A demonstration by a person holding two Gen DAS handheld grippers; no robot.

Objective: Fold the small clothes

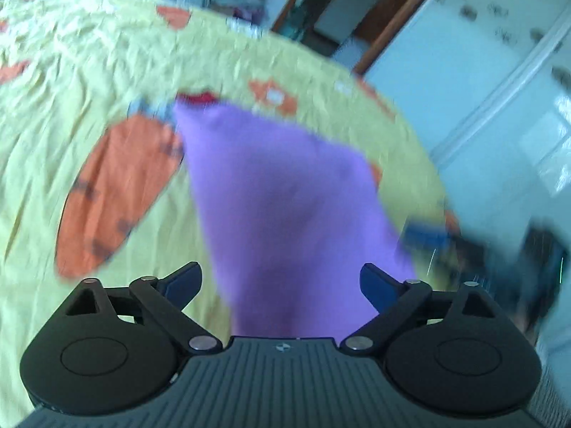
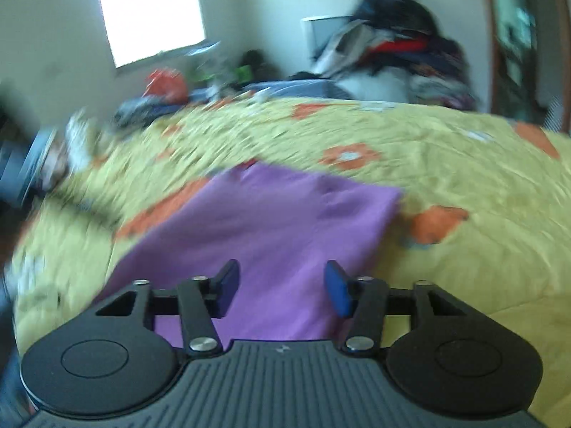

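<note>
— As seen from the left wrist, what is shown?
— A flat purple cloth garment [image 1: 282,192] is laid on the yellow bedspread with orange flower prints [image 1: 71,107]; the left gripper [image 1: 281,281] is held spread, nothing pinched — the picture is blurred.
— And from the right wrist?
— The right gripper [image 2: 282,287] is likewise parted, empty, above the garment's near edge [image 2: 271,235]. A heap of dark clothes [image 2: 399,46] is seen beyond the bed.

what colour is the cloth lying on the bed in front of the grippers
Purple cloth, plain with no print; it shows best in the right wrist view.
</note>
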